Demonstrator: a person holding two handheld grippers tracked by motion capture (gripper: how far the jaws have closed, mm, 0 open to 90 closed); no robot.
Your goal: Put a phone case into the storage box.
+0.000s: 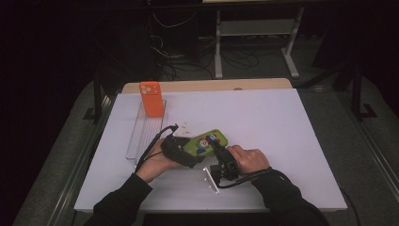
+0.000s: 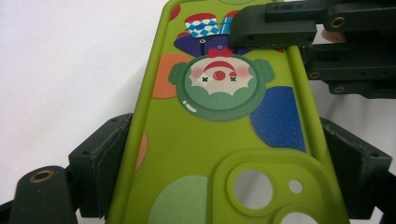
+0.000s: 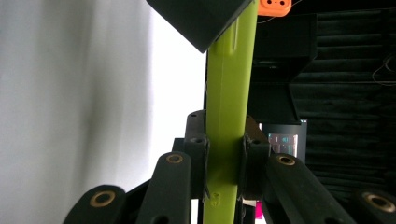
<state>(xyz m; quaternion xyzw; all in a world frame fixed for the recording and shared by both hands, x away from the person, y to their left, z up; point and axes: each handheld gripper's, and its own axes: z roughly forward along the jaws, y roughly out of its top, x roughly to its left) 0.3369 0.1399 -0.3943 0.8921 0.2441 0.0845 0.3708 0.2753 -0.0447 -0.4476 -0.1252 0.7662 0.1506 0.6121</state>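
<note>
White tabletop stretches under everything, with a dark room of cables and desk legs beyond its far edge. Nearest the person, the right gripper [image 1: 217,151] is clenched on the green phone case [image 1: 207,142], its pads pinching the thin edge of the case's end, as the right gripper view shows with the case [image 3: 229,116] seen edge-on between the two jaws. From the other side, the left gripper [image 1: 184,147] clasps the same case across its width: in the left gripper view both pads press the long side rims near the camera cut-out, and the case [image 2: 219,126] runs straight away from that camera toward the right gripper [image 2: 280,28] at its far end. So the case hangs between the two claws just above the table's middle-left, its long axis running from left hand to right hand, patterned back facing up. Farther off and to the left, a clear rack [image 1: 143,132] lies on the table with an orange phone case [image 1: 151,99] standing upright at its far end. Judging by that, the green case likely goes to the rack, which lies up and left of both claws; the left hand is the nearer one to carry it there.
</note>
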